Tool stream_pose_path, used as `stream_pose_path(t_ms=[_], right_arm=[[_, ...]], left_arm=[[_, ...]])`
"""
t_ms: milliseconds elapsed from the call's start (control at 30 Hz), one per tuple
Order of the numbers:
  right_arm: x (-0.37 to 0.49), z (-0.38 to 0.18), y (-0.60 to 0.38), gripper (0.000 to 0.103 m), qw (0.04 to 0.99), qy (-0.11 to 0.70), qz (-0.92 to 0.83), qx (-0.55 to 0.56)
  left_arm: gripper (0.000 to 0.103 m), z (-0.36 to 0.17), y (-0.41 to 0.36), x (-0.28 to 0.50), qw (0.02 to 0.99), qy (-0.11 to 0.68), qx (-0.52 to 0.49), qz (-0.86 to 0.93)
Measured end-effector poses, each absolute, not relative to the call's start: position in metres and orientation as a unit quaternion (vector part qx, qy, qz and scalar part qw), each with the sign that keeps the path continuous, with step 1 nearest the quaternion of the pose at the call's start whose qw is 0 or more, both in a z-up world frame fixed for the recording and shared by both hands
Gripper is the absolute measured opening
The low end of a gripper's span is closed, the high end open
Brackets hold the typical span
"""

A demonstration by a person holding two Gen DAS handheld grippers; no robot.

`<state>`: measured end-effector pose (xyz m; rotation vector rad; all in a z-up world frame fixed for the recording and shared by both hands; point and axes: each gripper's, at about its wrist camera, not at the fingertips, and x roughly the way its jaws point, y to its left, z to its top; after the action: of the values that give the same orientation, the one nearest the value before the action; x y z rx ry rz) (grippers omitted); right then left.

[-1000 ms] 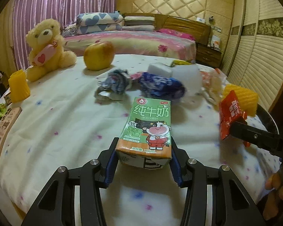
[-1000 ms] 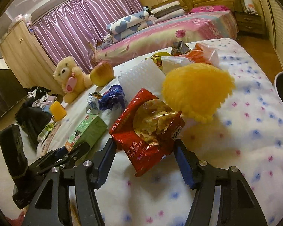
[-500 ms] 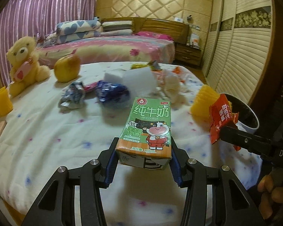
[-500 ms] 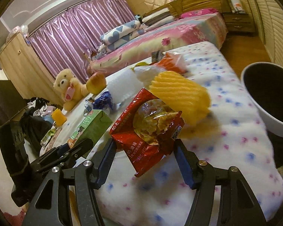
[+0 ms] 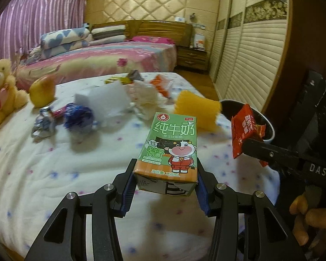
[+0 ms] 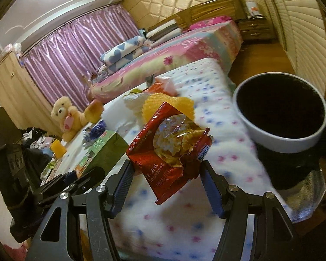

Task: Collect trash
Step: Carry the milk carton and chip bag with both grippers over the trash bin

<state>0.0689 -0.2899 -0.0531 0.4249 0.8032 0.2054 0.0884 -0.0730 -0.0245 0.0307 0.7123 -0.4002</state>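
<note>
My left gripper [image 5: 165, 188] is shut on a green and orange milk carton [image 5: 171, 152], held above the white spotted cloth. The same carton [image 6: 100, 150] shows at the left of the right wrist view. My right gripper [image 6: 166, 175] is shut on a red snack wrapper [image 6: 171, 143], also seen from the side as the red wrapper [image 5: 244, 132] at the right of the left wrist view. A white-rimmed bin with a black liner [image 6: 280, 113] stands just past the table's right edge, right of the wrapper. The bin [image 5: 260, 117] sits behind the wrapper in the left view.
On the cloth lie a yellow foam net [image 5: 197, 111], white foam [image 5: 106, 100], crumpled blue and silver wrappers [image 5: 76, 117], white paper [image 5: 145, 100] and an orange packet [image 5: 160, 84]. A teddy bear [image 5: 2, 95] and an apple [image 5: 42, 89] stand far left. A person's fingers [image 5: 310, 219] show lower right.
Both grippers have travelled right with the carton and wrapper still gripped. The table items slid left in both views, and the bin has come into view, now close beside the wrapper.
</note>
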Motion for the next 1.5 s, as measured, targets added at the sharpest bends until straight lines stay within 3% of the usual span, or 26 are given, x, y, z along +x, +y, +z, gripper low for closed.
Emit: stream_pose_path(t_ms=[1500], right_arm=[[0.091, -0.064, -0.445, 0.064, 0.887, 0.407, -0.041, 0.217]], left_arm=[[0.047, -0.047, -0.236, 0.192, 0.886, 0.358, 0.062, -0.287]])
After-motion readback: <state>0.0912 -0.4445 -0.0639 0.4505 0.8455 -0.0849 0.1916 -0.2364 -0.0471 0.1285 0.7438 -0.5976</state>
